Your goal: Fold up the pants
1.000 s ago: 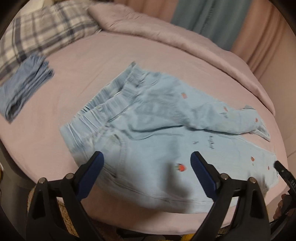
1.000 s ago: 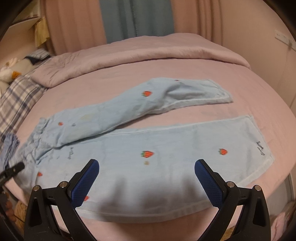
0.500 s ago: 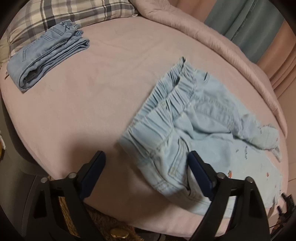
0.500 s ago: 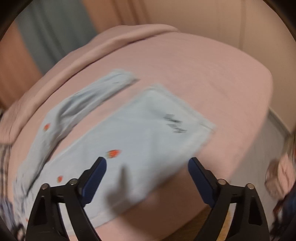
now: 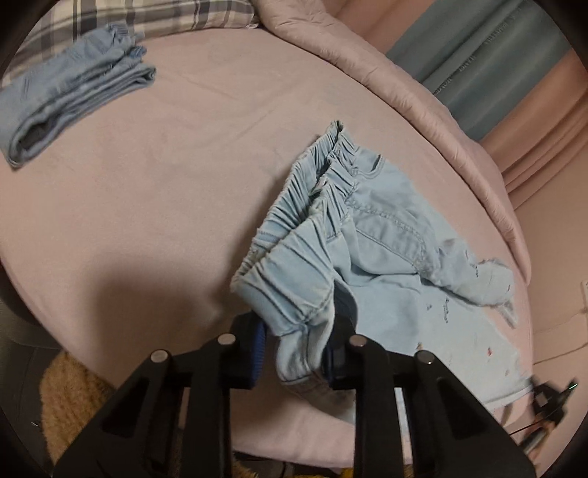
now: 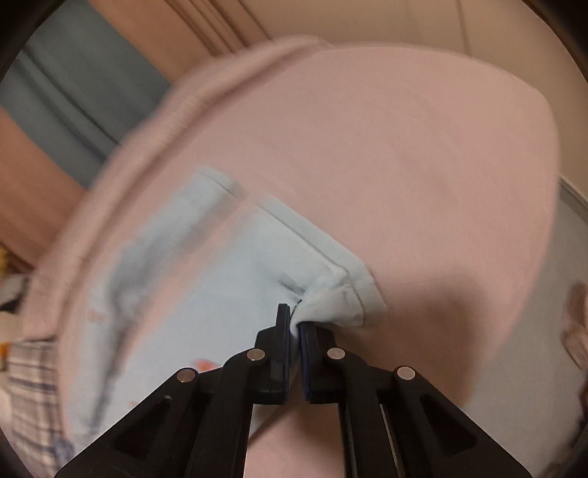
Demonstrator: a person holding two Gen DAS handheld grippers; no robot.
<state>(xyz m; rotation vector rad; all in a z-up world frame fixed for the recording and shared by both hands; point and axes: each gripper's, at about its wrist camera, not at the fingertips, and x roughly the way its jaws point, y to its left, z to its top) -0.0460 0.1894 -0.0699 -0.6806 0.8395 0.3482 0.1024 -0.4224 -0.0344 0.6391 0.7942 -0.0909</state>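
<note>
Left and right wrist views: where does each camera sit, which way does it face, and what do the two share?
Left wrist: on the left gripper, looking down along its fingers at the waistband of the light blue pants, which its jaws have just closed on; folded jeans lie beyond.
Right wrist: on the right gripper, looking down at a leg hem corner, jaws just closed on it.
Shared: the same pants on the pink bed, the curtain and each view's own black fingers; no hand visible.

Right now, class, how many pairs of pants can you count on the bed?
2: the light blue pants spread near the bed's front edge, and the folded darker pair by the plaid pillow. Others may lie out of view.
</note>
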